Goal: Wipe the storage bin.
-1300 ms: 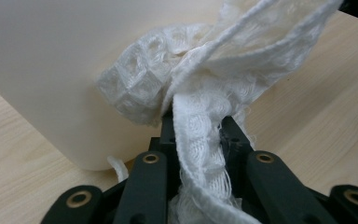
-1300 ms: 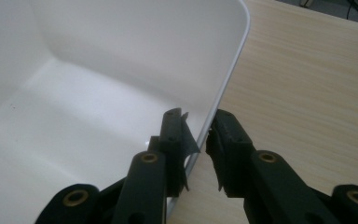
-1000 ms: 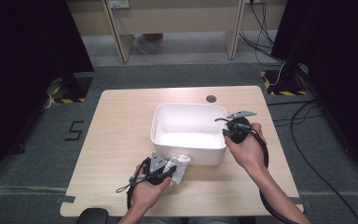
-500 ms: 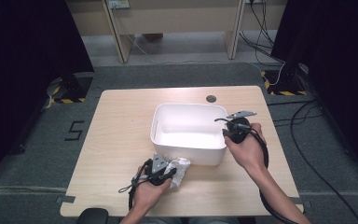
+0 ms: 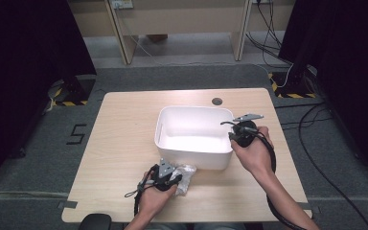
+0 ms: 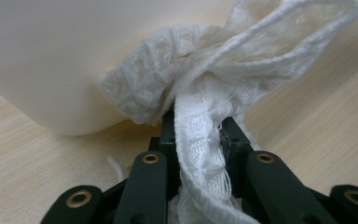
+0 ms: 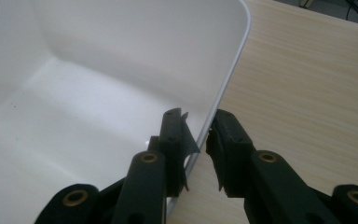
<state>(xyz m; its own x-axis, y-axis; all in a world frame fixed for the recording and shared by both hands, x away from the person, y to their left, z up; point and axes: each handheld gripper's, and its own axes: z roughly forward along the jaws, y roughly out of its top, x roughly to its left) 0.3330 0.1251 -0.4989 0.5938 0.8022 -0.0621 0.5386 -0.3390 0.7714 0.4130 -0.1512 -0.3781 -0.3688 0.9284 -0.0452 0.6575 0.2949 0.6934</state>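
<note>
A white plastic tub (image 5: 194,109) stands on the wooden table (image 5: 124,143). Just in front of its near wall lies a crumpled white lace cloth (image 5: 185,173). My left gripper (image 5: 170,178) is shut on that cloth. In the left gripper view the jaws (image 6: 198,126) pinch a strip of the cloth (image 6: 205,88), which bunches against the tub's outer wall (image 6: 51,56). My right gripper (image 5: 233,136) sits at the tub's right side. In the right gripper view its jaws (image 7: 197,127) straddle the thin rim (image 7: 228,70), one inside and one outside, shut on it. The tub's inside is bare.
A small dark round hole (image 5: 216,101) sits in the table behind the tub. A black cable (image 5: 271,158) trails from my right gripper along the forearm. Bare tabletop stretches to the left of the tub. The table's front edge is close to both hands.
</note>
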